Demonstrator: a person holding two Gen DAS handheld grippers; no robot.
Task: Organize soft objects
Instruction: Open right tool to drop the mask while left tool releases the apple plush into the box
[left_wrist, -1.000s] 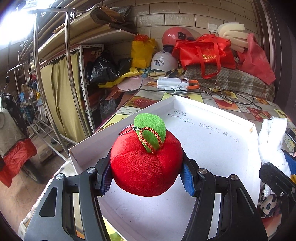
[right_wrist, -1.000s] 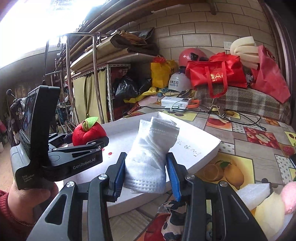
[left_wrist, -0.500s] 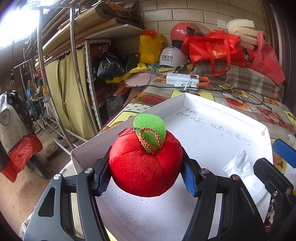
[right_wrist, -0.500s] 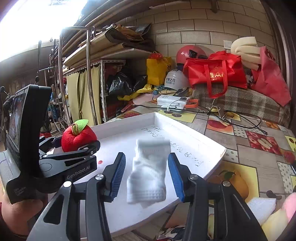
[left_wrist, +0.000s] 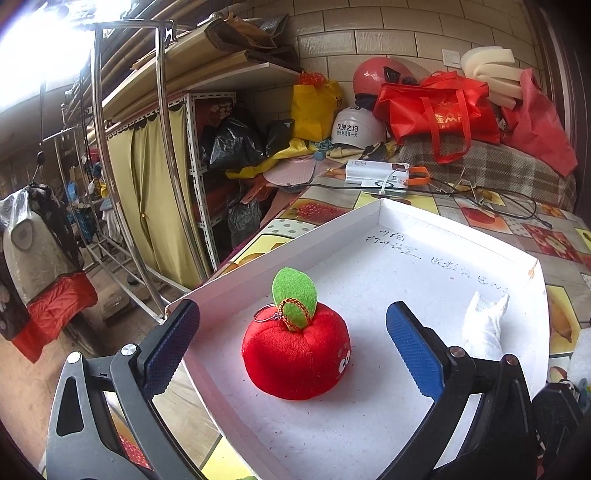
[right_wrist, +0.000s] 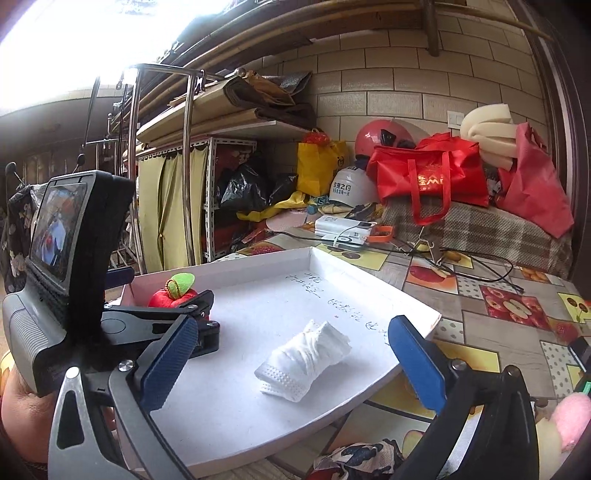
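A red plush apple (left_wrist: 295, 354) with a green leaf sits upright on the floor of the white tray (left_wrist: 406, 212). My left gripper (left_wrist: 291, 308) straddles it, its jaws opening wide, and the blue pads do not touch the plush. A folded white sock (right_wrist: 306, 354) lies on its side in the tray (right_wrist: 258, 258). My right gripper (right_wrist: 291, 325) hangs above it, jaws opening, with nothing pressed between them. The sock (left_wrist: 484, 328) also shows at the tray's right side in the left wrist view. The apple (right_wrist: 173, 293) shows behind the left gripper's finger.
A hand holds the left gripper's body (right_wrist: 74, 258) at the tray's left. A pink soft item (right_wrist: 576, 417) and a patterned cloth (right_wrist: 362, 458) lie near the table's front right. White boxes with cables (right_wrist: 347, 225), helmets and red bags (right_wrist: 424, 177) crowd the back.
Both grippers went from shut to wide open. The apple dropped onto the tray floor. The sock fell from the right gripper and came to rest on its side in the tray.
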